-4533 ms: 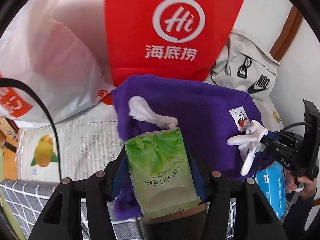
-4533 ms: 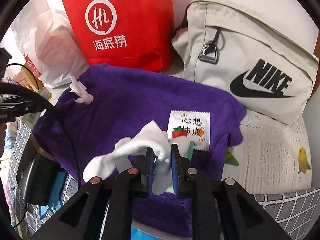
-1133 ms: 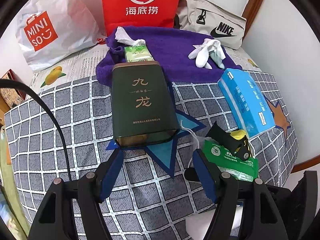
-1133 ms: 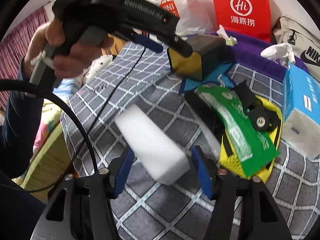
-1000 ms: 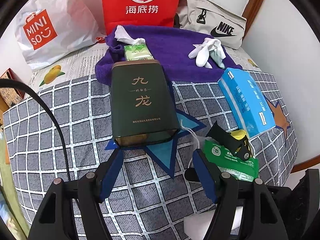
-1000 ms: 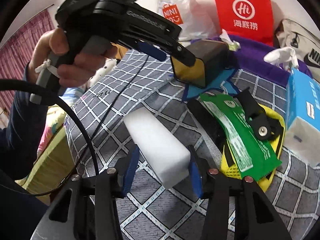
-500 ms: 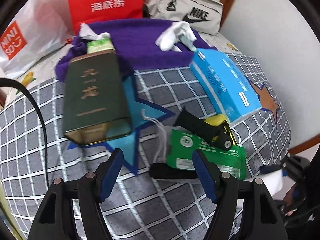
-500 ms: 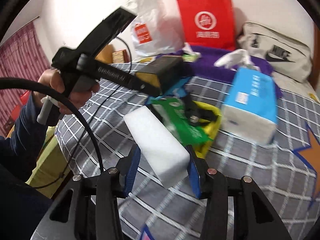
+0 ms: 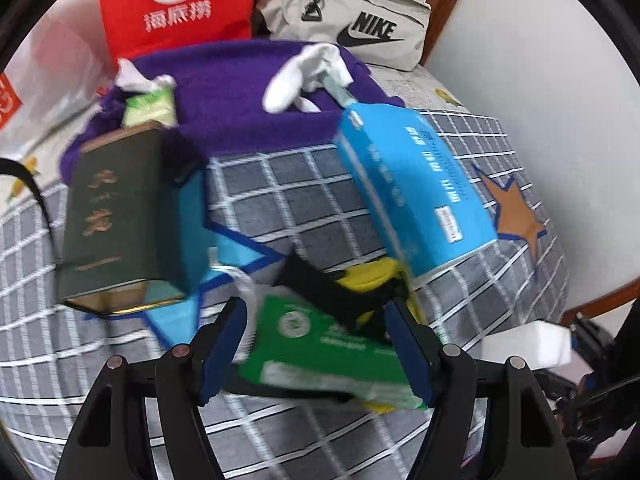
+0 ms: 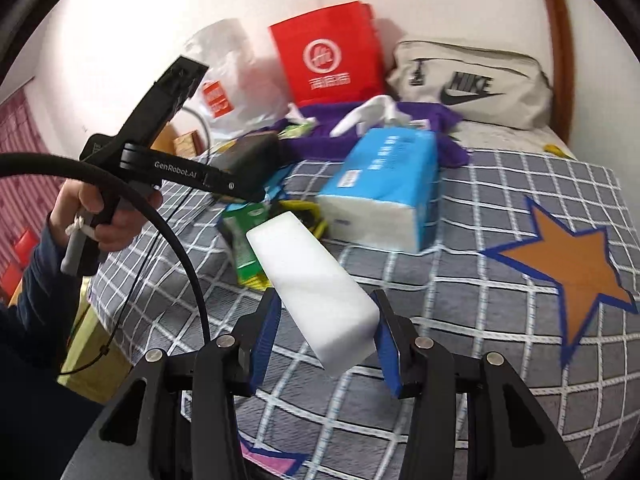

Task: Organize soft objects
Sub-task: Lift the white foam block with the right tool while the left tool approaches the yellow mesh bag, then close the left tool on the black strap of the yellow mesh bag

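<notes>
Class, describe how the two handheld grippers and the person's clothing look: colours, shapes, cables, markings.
Both grippers, left gripper and right gripper, have black angular frames, silver screws and blue finger pads. The left one's arm reads GenRobot.AI in white. A black cable loops past. The sleeve is dark blue.

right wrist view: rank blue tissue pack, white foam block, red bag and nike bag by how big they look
1. blue tissue pack
2. white foam block, close to the pack; it sits in the right gripper nearest the lens, so nearness inflates it
3. nike bag and red bag, too alike to rank
</notes>
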### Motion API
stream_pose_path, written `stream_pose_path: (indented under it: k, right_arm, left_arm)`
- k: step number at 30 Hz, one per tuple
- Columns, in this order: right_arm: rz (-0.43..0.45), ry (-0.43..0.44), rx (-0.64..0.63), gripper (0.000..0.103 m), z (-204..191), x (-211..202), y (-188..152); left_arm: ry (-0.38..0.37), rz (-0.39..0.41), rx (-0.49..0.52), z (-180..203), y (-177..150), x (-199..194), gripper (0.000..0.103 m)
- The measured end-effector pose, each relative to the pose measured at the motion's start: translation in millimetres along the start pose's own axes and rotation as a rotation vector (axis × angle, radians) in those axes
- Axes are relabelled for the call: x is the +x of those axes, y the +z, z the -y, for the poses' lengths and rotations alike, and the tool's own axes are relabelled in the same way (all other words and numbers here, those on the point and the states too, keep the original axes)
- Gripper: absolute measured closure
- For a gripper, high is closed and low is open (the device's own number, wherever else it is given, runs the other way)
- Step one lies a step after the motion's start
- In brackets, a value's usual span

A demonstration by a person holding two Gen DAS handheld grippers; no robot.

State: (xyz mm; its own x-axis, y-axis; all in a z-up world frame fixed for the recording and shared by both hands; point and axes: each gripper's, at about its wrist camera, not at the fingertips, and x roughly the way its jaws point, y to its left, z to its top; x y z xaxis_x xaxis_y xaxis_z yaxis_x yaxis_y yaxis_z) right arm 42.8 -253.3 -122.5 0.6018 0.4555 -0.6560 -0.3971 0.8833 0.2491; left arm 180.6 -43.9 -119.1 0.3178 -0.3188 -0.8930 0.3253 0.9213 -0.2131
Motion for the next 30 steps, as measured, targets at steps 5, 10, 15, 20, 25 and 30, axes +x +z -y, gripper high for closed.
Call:
stream_pose_path:
  k: [5, 10, 15, 20, 25, 30]
  right_arm:
    - [0.008, 0.001, 0.026, 0.058, 10.0, -5.4, -2.4]
    - [0.008, 0.001, 0.037, 0.058, 14.1, -4.5, -4.2]
    - [0.009, 0.002, 0.051, 0.058, 16.0, -4.0, -4.6]
    - [0.003, 0.005, 0.059, 0.058, 17.1, 0.3, -4.9]
    - [-0.009, 0.009, 0.056, 0.058, 15.4, 6.9, -4.5]
    - [-0.012, 0.007, 0.053, 0.058, 13.9, 8.1, -3.2]
  left_arm:
    - [0.025, -0.055, 0.002, 12.3, -1.9, 28.5, 0.035]
    - [0.020, -0.042, 0.002, 15.9, -3.9, 39.1, 0.058]
    - [0.017, -0.018, 0.027, 15.8, -8.6, 33.6, 0.072]
    - [-0.010, -0.008, 0.025, 5.2, -11.6, 26.8, 0.078]
    - [-0.035, 0.011, 0.003, -3.4, -13.3, 22.8, 0.081]
    - [-0.019, 0.028, 0.001, -13.2, -12.2, 14.1, 0.081]
